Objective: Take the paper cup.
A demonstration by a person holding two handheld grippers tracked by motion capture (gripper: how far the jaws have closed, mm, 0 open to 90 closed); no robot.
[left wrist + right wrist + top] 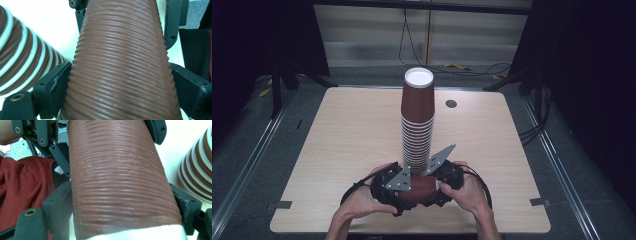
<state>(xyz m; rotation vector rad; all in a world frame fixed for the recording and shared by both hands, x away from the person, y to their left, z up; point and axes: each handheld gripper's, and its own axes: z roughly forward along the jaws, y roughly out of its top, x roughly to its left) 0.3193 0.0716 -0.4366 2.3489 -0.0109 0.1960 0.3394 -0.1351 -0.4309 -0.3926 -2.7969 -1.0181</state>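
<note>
Brown ribbed paper cup [424,187] lies sideways above near edge of light wooden table [347,135], held betw. both tools. Left gripper [404,192] clamped on one end, right gripper [436,186] clamped on the other, jaws pressing cup walls. Tall stack of brown paper cups [417,120] stands just beyond, mid-table.

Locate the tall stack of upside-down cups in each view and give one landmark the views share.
High view: stack of cups stands at table centre, beyond both grippers.
Left gripper view: at the left edge.
Right gripper view: at the right edge.
Shared landmark: the ribbed brown cup held between both grippers.
</note>
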